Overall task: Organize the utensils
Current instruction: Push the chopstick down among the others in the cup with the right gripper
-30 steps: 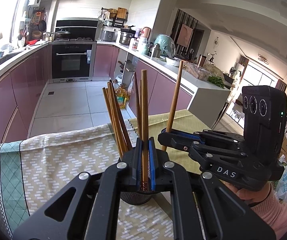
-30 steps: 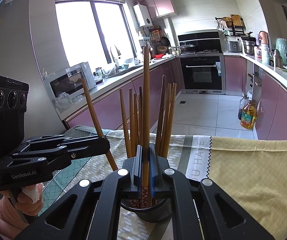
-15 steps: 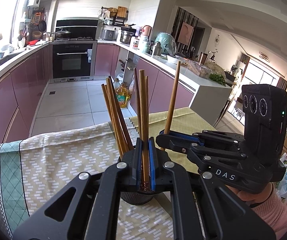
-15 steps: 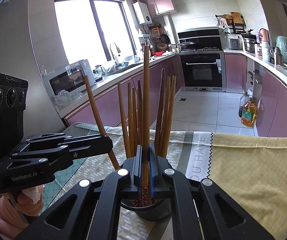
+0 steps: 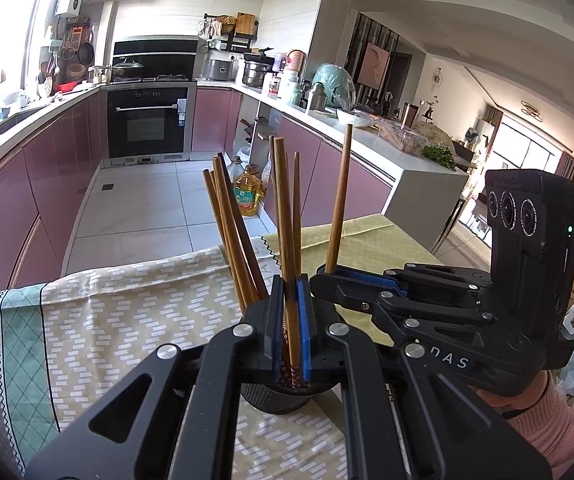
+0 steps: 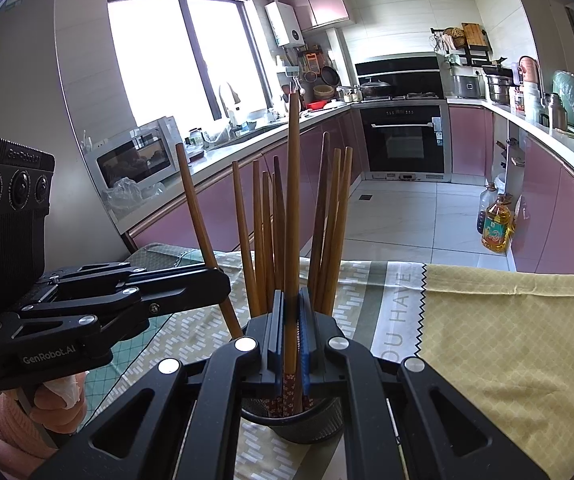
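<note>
Over the holder: both grippers meet above the dark mesh cup (image 5: 275, 398), on the tablecloth (image 5: 127, 320).
Left gripper (image 5: 291, 320): clamped on one wooden chopstick (image 5: 285, 240), upright.
Right gripper (image 6: 290, 328): clamped on a taller chopstick (image 6: 292, 200).
Other chopsticks (image 6: 261, 240): slim, brown, fanned in the cup.

Dark mesh holder (image 5: 275, 398): upper rim hidden behind the left gripper (image 5: 290, 322); its base is cut by the right gripper (image 6: 290, 334) linkage in the right wrist view. Chopstick (image 6: 291, 208) lower ends: concealed inside the holder. Tablecloth (image 6: 507, 320): near edge hidden beneath the gripper frames. Countertop items (image 5: 287, 76): too small to identify.
</note>
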A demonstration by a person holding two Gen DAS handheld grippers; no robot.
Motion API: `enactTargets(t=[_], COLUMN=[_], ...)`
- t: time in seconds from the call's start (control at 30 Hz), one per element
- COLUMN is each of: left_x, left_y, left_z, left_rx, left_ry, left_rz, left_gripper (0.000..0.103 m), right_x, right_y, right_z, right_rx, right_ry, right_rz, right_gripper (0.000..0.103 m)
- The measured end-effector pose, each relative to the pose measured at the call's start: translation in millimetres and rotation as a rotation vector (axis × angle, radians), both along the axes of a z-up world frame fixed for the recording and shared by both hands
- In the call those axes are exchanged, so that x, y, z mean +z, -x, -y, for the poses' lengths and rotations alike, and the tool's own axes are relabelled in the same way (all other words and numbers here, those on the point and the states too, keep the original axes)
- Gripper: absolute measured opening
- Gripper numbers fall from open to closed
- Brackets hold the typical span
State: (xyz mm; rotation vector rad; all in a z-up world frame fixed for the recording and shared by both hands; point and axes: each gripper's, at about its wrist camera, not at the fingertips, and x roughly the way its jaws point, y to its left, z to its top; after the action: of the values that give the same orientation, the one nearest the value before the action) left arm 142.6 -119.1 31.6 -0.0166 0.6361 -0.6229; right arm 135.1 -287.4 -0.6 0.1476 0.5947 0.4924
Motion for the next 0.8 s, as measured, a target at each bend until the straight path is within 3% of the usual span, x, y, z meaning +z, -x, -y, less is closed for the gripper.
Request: enactTargets(t=[0.8], left_x=[-13], left_y=[-24], left_z=[0], left_rx=[0.043], left_ry=[-0.021], left_rz=[-0.022], left_gripper=[0.009], right_x=[-6], right_y=[-10], right_z=[-4], right_rx=[0.009], right_ry=[0.008], right_rz=[-0.015], right_gripper=[0.006])
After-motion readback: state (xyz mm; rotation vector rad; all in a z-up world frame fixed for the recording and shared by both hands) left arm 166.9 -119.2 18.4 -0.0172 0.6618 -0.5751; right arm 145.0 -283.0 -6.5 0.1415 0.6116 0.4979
